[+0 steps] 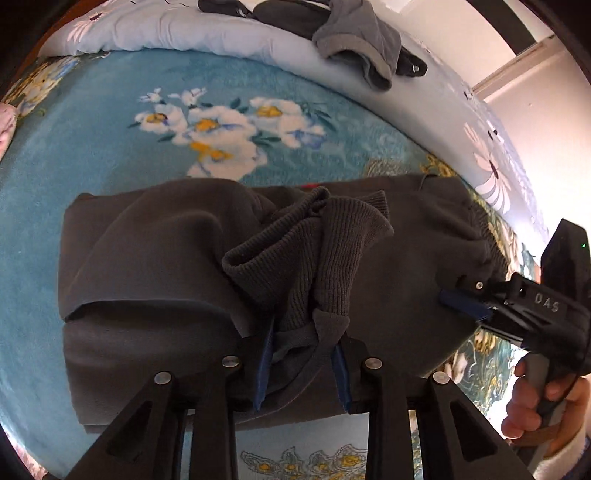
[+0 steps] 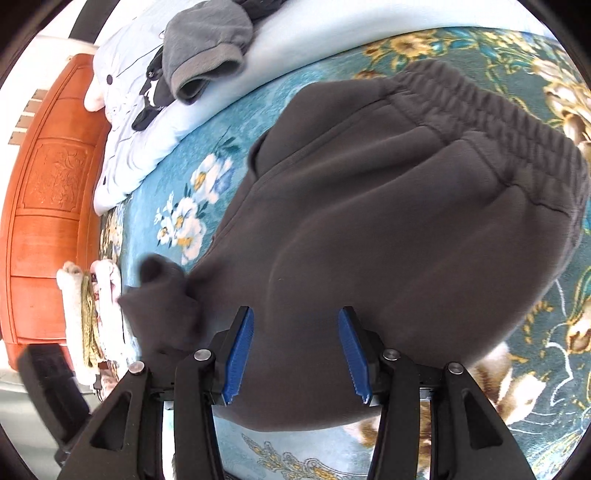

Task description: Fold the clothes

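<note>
Dark grey sweatpants [image 1: 155, 258] lie folded across a teal flowered blanket [image 1: 110, 147]. Their ribbed cuffs [image 1: 295, 258] stand bunched up over the fold, and my left gripper [image 1: 303, 369] is shut on the cloth just below them. My right gripper [image 1: 463, 295], held by a hand [image 1: 535, 402], sits at the pants' right end. In the right wrist view, the right gripper [image 2: 297, 354] is open just above the pants [image 2: 406, 221], with nothing pinched between its blue pads [image 2: 240, 354]. The elastic waistband [image 2: 498, 122] lies at the far end. The raised cuffs [image 2: 162, 295] show blurred at left.
A grey garment [image 1: 354, 40] and black items [image 1: 412, 66] lie on a pale blue duvet [image 1: 184, 29] at the back of the bed. An orange wooden headboard [image 2: 48, 206] stands to the left. A stack of cream and green folded cloth [image 2: 88, 325] sits beside it.
</note>
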A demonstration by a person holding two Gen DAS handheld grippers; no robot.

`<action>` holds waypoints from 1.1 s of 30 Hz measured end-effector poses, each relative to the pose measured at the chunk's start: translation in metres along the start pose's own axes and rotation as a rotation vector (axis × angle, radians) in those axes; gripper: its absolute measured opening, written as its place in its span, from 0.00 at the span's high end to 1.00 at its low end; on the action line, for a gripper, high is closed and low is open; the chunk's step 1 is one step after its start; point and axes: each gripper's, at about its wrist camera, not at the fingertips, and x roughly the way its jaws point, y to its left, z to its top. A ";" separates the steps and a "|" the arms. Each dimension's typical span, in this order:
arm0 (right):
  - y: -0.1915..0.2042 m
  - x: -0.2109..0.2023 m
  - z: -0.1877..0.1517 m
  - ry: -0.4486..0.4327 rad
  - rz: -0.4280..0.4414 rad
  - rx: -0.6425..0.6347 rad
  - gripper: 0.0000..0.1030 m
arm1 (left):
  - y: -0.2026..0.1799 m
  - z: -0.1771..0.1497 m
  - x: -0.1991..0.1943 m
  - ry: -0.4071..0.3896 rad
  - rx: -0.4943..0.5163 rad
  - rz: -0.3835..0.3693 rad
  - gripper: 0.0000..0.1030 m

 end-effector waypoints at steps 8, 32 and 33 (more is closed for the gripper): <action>0.024 0.005 0.001 -0.004 0.044 -0.070 0.52 | 0.021 -0.027 -0.059 -0.090 -0.027 -0.209 0.37; 0.101 0.039 -0.025 0.112 0.039 -0.332 0.52 | 0.147 -0.084 -0.012 -0.017 -0.404 0.034 0.37; 0.098 0.038 -0.022 0.104 0.033 -0.321 0.52 | 0.147 -0.085 -0.011 -0.017 -0.407 0.028 0.36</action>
